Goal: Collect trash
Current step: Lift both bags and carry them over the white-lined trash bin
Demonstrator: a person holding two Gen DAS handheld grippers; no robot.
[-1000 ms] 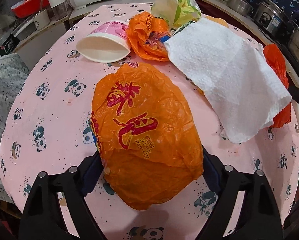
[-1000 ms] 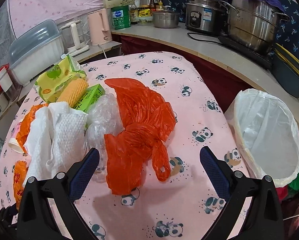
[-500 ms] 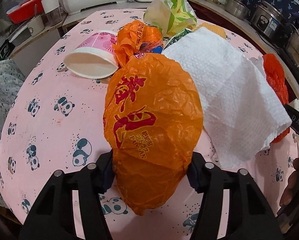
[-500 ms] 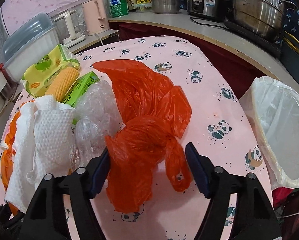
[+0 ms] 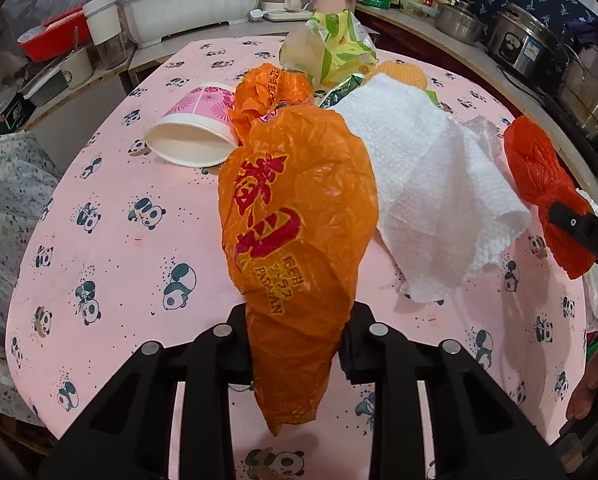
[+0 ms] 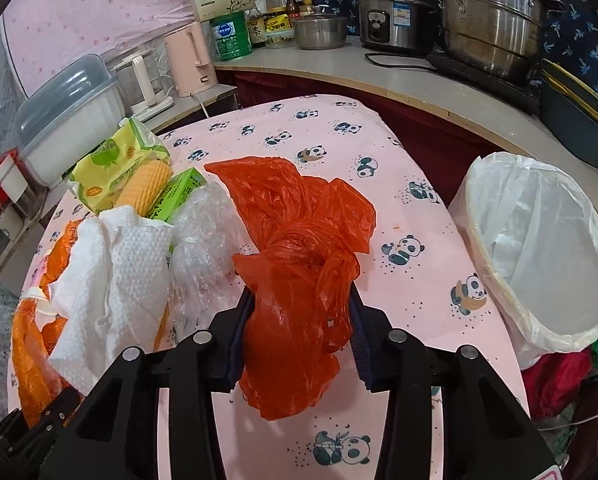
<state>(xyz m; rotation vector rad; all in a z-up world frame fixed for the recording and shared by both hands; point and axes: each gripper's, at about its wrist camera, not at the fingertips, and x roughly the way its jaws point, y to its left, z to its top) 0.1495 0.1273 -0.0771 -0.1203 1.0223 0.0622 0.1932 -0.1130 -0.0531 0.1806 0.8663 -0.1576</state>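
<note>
An orange plastic bag (image 5: 299, 200) with red print is squeezed between the pads of my left gripper (image 5: 299, 332), whose jaws are closing on it. The bag stands bunched up, its far end over the pink panda tablecloth (image 5: 111, 264). In the right wrist view my right gripper (image 6: 299, 312) is closing on a crumpled red plastic bag (image 6: 299, 216), with both pads pressing its knotted middle. The left wrist view shows that red bag (image 5: 535, 164) at the right edge, held by a black finger (image 5: 579, 224).
Loose trash lies on the table: a white paper towel (image 5: 427, 160), a tipped pink paper cup (image 5: 195, 132), another orange bag (image 5: 267, 96), a yellow-green wrapper (image 5: 339, 48), a corn cob (image 6: 147, 184), a green carton (image 6: 179, 196), clear plastic (image 6: 203, 240). A white-lined bin (image 6: 547, 220) stands beside the table's right edge.
Both pairs of jaws have come in from wide open onto their bags. The orange bag has been squeezed narrow and raised; the red bag has bunched up between the right pads.
</note>
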